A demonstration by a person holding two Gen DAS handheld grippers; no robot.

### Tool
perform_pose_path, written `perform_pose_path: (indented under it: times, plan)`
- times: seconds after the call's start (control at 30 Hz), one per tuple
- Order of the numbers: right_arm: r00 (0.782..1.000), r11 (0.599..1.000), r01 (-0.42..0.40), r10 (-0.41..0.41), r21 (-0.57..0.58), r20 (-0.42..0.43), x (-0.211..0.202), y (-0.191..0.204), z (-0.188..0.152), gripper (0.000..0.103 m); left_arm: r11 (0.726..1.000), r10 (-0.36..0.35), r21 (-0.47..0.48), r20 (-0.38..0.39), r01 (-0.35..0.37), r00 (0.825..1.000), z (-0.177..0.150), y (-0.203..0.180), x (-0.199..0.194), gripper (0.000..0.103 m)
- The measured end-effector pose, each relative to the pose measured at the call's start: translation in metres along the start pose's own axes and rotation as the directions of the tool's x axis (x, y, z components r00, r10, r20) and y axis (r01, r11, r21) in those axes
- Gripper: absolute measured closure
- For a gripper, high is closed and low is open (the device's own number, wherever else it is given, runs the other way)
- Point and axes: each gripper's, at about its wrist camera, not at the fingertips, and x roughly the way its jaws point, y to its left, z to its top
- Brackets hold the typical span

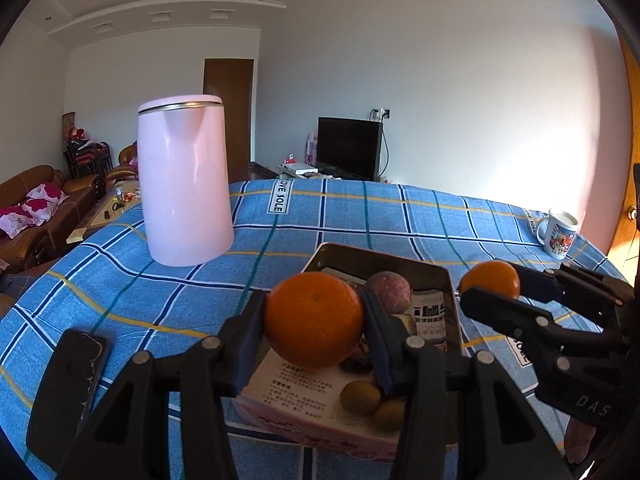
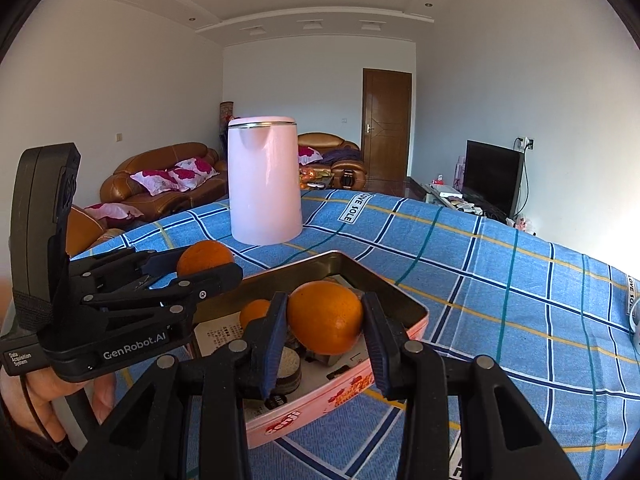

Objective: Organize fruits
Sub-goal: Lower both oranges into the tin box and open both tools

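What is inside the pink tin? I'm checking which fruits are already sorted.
Inside the pink tin: a reddish fruit, two greenish-brown fruits, printed paper. The held orange and gripper fingers cover the rest.

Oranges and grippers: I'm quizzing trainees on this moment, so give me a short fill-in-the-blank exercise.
1. The left gripper is shut on an ____.
2. The right gripper holds its orange above the pink ____.
3. The tall pink kettle stands on a blue checked ____.

Missing words: orange; tin; cloth.

Two oranges [image 1: 314, 320] [image 2: 325, 317] held above the pink tin [image 2: 416, 314].
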Motion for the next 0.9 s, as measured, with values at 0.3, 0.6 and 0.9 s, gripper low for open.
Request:
perform_pose_path:
  times: [0.3, 0.6, 0.9]
  plan:
    - [0.994, 1.0, 0.015, -0.015, 0.005, -0.109, 0.033, 0.003, -0.006, 0.064, 1.0, 0.006, 0.011, -0.047, -0.005, 0.999, -0.007, 0.006, 0.007, 0.054]
    - [0.981, 1.0, 0.015, -0.018, -0.017, -0.196, 0.052, 0.009, -0.014, 0.064, 1.0, 0.003, 0.021, -0.087, -0.001, 0.996, -0.011, 0.005, 0.014, 0.054]
    - [0.976, 1.0, 0.016, -0.016, -0.002, -0.215, 0.057, 0.005, -0.017, 0.064, 1.0, 0.002, 0.026, -0.127, 0.001, 0.992, -0.017, 0.006, 0.023, 0.054]
